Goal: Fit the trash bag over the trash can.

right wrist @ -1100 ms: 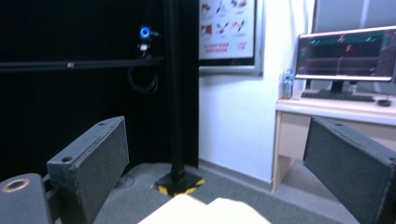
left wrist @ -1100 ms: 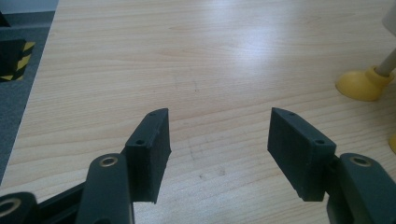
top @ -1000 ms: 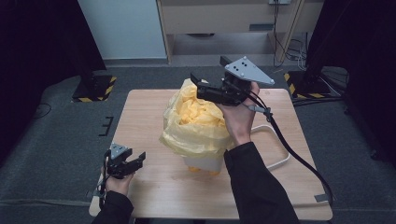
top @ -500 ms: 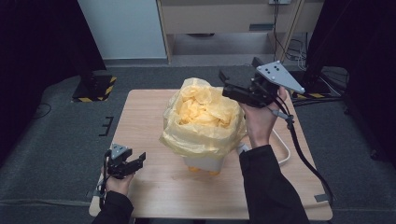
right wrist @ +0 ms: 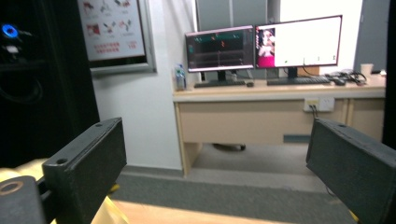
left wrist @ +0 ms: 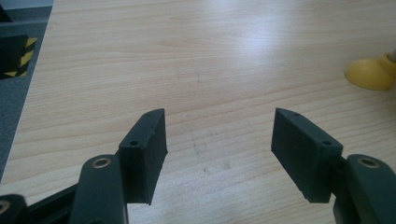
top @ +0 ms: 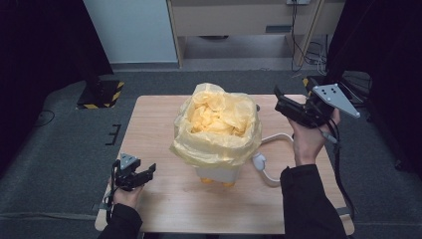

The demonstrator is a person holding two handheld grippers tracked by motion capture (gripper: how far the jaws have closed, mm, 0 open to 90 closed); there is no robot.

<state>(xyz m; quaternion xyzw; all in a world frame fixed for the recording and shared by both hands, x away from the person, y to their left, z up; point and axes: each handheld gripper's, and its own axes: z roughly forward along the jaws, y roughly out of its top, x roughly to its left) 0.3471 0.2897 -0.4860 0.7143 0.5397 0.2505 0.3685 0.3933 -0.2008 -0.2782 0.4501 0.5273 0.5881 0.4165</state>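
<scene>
A yellow bag [top: 217,127] lines a small white bin [top: 219,174] at the worktop [top: 159,124] centre. Both tongs gape empty: right tongs [top: 280,101] raised beside the bag's rim, left tongs [top: 144,174] resting near the front edge. Likely next: gripping that rim

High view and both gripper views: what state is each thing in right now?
Yellow bag: lining the bin, mouth open, rim folded over the outside.
White bin: upright on the table.
Left gripper: open, nothing between its jaws, low over the table.
Right gripper: open, empty, raised beside the bag.
</scene>
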